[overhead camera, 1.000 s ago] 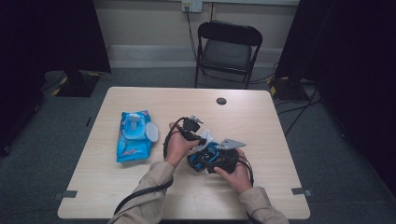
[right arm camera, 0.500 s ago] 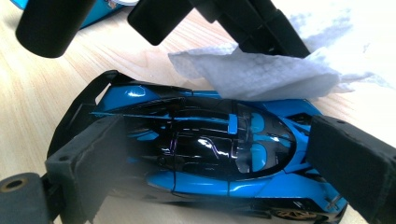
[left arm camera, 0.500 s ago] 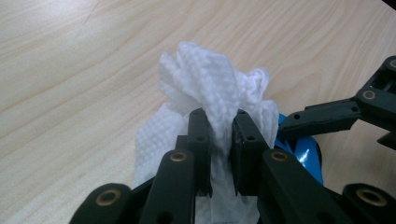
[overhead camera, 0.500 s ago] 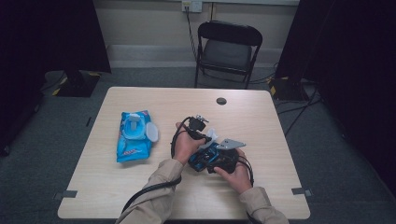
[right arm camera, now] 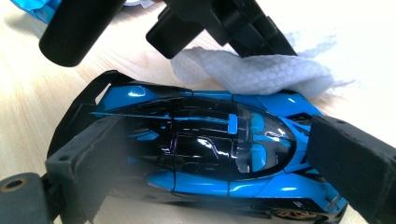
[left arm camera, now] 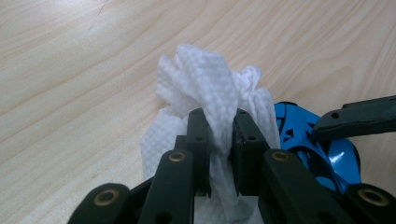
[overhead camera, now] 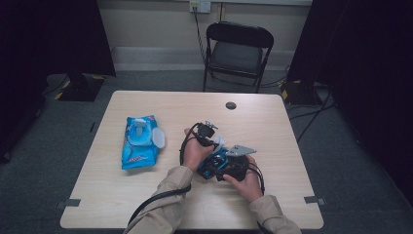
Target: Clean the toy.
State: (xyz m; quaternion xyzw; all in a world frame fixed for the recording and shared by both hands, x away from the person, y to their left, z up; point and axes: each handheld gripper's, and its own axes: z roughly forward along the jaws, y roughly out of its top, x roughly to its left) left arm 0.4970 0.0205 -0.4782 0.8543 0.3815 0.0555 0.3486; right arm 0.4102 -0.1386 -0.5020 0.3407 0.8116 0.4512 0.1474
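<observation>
A blue wipes pack (overhead camera: pixel 140 142) with its lid open lies on the table (overhead camera: pixel 272 122) at 9 o'clock from the hands, well apart. The left gripper (left arm camera: pixel 219 140) has its jaws almost closed, pinching a white wipe (left arm camera: pixel 210 88). This wipe touches the blue toy car (right arm camera: pixel 205 149) at its 1 o'clock side. The right gripper (right arm camera: pixel 219 172) clamps the car by both ends.

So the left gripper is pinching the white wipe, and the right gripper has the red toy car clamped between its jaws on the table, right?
Not quite: the toy car is blue and black, not red, as the right gripper view shows. The rest holds: the left gripper pinches the white wipe, and the right gripper has the car clamped between its jaws on the table.
</observation>
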